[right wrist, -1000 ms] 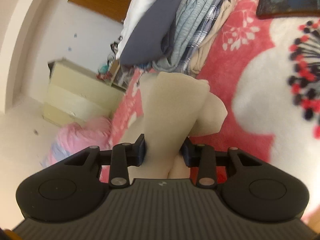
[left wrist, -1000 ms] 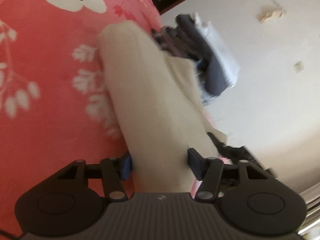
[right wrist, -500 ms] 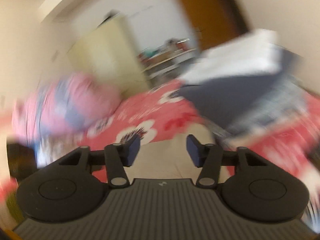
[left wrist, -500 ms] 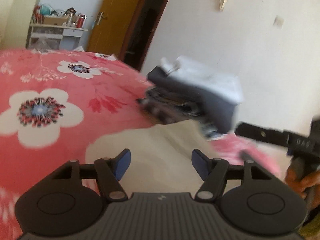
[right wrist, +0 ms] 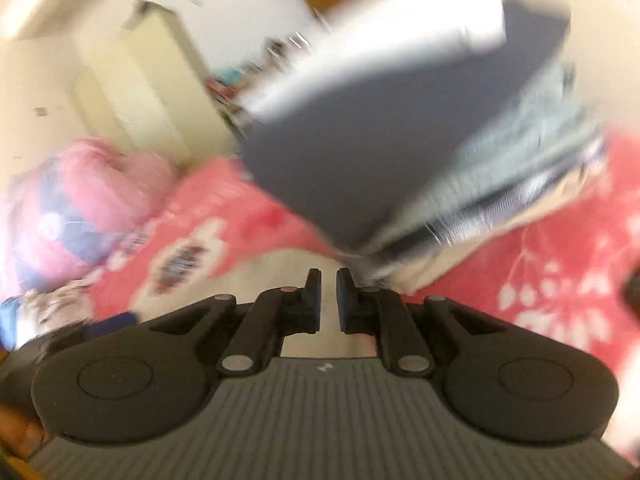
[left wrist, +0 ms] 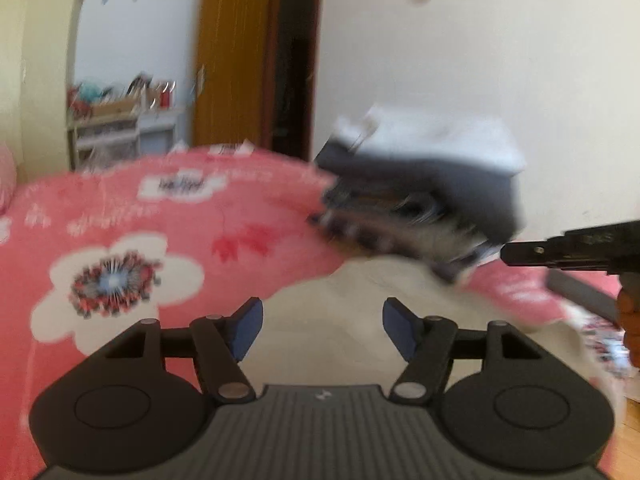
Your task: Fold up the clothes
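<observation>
Beige garment on the bed, both views smeared by motion

The left gripper (left wrist: 322, 320) is spread wide and empty above a beige garment (left wrist: 340, 308) lying on the red floral bedspread (left wrist: 120, 216), just in front of a blurred stack (left wrist: 420, 196) of folded clothes. The right gripper (right wrist: 328, 304) has its jaws nearly together, a thin gap showing between them; whether cloth is caught there cannot be told.
</observation>
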